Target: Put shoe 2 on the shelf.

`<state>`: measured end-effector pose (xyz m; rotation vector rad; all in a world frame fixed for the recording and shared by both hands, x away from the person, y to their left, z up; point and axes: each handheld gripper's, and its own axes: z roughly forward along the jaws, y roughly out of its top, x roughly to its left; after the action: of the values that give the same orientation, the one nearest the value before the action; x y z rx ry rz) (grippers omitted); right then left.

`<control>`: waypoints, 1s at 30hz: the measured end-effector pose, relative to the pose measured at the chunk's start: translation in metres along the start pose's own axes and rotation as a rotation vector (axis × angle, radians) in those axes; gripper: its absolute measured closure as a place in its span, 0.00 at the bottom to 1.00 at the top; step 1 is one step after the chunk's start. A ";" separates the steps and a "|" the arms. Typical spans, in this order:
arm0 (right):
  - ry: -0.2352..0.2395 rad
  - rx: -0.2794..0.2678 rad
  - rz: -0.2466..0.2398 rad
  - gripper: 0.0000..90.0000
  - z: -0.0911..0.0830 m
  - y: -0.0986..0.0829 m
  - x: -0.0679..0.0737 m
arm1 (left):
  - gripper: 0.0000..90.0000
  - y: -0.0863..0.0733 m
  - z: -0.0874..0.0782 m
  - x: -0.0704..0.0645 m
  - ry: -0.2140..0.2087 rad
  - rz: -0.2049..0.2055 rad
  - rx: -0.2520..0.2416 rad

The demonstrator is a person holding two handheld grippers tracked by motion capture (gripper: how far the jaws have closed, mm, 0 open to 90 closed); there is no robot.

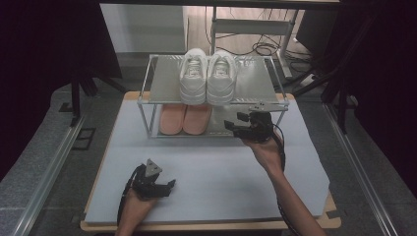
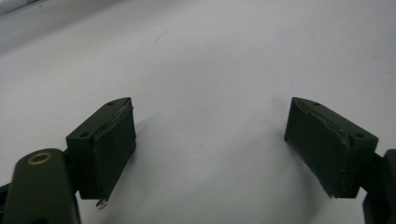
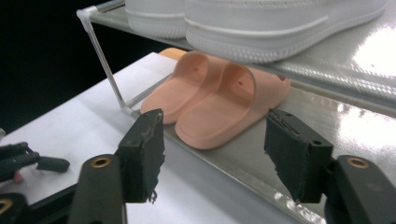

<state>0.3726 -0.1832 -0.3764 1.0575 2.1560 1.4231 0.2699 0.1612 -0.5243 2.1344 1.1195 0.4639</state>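
Note:
A two-level metal shoe rack (image 1: 255, 83) stands at the back of the table. A pair of white sneakers (image 1: 206, 76) sits on its top shelf, seen from below as white sneakers (image 3: 261, 23) in the right gripper view. A pair of pink slippers (image 1: 185, 118) lies on the lower shelf, and the pink slippers (image 3: 219, 105) are just ahead of my right gripper (image 3: 212, 154). My right gripper (image 1: 235, 124) is open at the rack's front right, holding nothing. My left gripper (image 1: 164, 187) is open over the bare mat near the front left, and my left gripper (image 2: 210, 149) has nothing between its fingers.
A pale grey mat (image 1: 211, 172) covers the wooden table (image 1: 206, 227). Metal rails (image 1: 49, 162) run along both sides of the table. Cables and a frame lie on the floor behind the rack.

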 end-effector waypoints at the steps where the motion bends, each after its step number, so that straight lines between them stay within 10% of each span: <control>1: -0.002 0.002 -0.003 0.41 -0.001 -0.001 -0.001 | 0.18 0.000 0.000 0.000 0.000 0.000 0.000; 30: -0.017 0.100 -0.077 0.18 -0.025 -0.033 -0.006 | 0.18 0.000 0.000 0.001 -0.001 0.005 0.003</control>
<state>0.3483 -0.2104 -0.3955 1.0048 2.2513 1.2800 0.2702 0.1616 -0.5241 2.1403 1.1152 0.4639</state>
